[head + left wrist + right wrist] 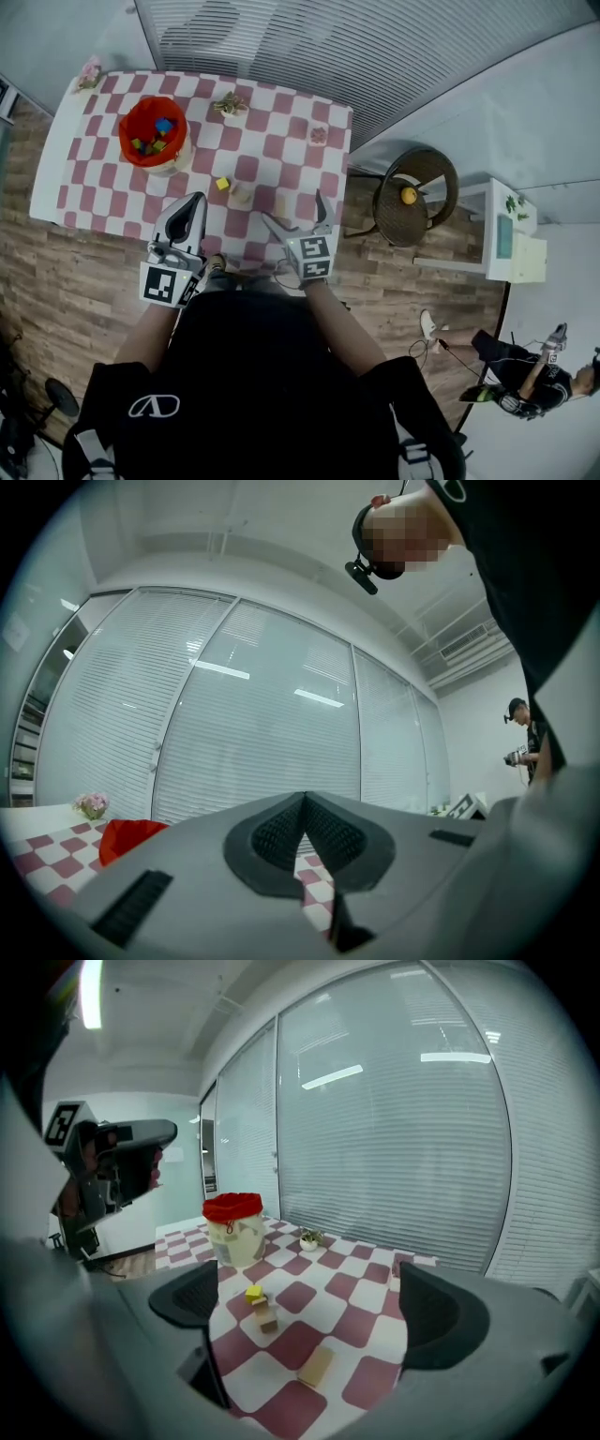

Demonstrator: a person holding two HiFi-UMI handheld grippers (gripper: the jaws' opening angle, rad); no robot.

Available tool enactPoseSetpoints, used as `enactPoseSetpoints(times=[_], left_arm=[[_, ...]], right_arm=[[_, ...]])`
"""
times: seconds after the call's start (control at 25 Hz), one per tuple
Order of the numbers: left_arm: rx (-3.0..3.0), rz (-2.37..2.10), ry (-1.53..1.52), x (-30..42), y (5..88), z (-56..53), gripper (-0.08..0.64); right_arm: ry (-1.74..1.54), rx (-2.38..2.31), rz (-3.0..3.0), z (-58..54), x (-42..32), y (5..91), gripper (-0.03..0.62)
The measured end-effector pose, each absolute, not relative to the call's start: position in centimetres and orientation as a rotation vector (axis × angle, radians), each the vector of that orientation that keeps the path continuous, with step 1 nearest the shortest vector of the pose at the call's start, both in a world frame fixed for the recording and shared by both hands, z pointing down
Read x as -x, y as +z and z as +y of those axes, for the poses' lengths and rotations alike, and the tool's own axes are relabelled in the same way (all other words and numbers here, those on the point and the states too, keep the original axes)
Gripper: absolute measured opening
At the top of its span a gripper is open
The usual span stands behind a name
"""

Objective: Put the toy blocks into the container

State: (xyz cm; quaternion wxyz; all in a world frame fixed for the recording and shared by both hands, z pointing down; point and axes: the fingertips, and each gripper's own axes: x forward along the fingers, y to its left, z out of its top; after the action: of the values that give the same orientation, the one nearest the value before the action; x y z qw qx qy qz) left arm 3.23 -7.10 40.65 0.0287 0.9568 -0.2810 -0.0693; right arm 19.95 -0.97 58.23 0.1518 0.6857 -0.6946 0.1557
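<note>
Plainly, the right gripper (pixel 295 214), gaping and empty, sat nearest the oblong tan block (pixel 316 1365) lying lengthwise just ahead; left gripper (pixel 192 204) clenched, empty.

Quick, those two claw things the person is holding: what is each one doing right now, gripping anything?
Left gripper: closed, with nothing between its jaws.
Right gripper: open wide, holding nothing.

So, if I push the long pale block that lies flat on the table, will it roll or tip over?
Probably neither: the long pale block lies on a broad flat face, so it should slide on the checked table. It looks like stiff, solid wood, likely light for its size.
</note>
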Motion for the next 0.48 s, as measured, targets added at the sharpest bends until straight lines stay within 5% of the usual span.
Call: enactPoseSetpoints(times=[0.48], left_arm=[[-2.930,-0.895,-0.169,-2.4,41.7,-7.2,0.006]], right_arm=[[0.955,-1.830,-1.744,-1.0,-21.2,71.2,0.585]])
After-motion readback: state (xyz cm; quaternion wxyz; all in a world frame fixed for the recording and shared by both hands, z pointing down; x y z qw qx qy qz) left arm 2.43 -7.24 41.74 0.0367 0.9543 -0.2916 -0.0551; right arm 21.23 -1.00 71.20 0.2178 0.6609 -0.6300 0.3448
